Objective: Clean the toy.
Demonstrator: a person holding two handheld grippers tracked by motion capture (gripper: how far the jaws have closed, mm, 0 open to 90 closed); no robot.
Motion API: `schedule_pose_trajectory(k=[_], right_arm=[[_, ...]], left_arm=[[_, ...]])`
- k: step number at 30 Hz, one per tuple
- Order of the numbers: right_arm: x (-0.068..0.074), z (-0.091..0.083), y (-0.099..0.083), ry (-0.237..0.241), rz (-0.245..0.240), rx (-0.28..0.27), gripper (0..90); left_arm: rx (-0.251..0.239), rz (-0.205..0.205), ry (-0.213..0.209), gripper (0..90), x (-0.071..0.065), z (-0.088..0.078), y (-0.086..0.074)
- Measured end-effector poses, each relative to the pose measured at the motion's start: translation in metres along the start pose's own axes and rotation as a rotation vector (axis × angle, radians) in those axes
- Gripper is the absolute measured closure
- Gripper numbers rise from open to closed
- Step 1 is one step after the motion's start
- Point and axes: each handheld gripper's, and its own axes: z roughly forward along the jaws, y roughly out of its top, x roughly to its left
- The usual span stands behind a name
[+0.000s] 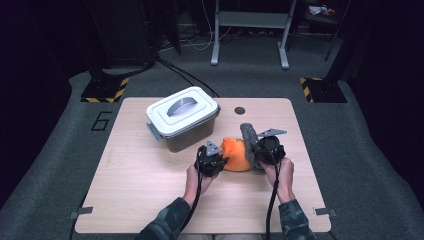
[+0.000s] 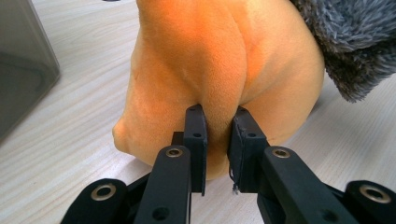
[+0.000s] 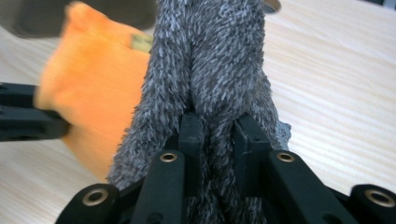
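Observation:
An orange plush toy lies on the wooden table, with a grey furry part along its right side. My left gripper is at the toy's left side, and its jaws pinch a fold of the orange plush; the left gripper is shut on it. My right gripper sits on the grey part, and in its own view the right gripper is shut on a tuft of grey fur. The orange plush shows to the left behind it.
A grey plastic box with a white latched lid and handle stands at the back left of the toy, close to it. A small dark round hole marks the table's far edge. Bare tabletop lies at front and left.

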Motion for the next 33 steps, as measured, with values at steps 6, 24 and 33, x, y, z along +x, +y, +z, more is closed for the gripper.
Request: schedule_pose_trajectory(k=[6, 24, 33], right_arm=[[-0.014, 0.011, -0.010, -0.021, 0.037, 0.066, 75.0], [-0.039, 0.013, -0.023, -0.032, 0.098, 0.089, 75.4], [-0.017, -0.035, 0.011, 0.004, 0.021, -0.050, 75.3]], left_arm=[[-0.001, -0.002, 0.002, 78.1, 0.001, 0.000, 0.000], [-0.005, 0.011, 0.024, 77.3, 0.000, -0.001, 0.000], [-0.001, 0.015, 0.025, 77.0, -0.001, -0.001, 0.001]])
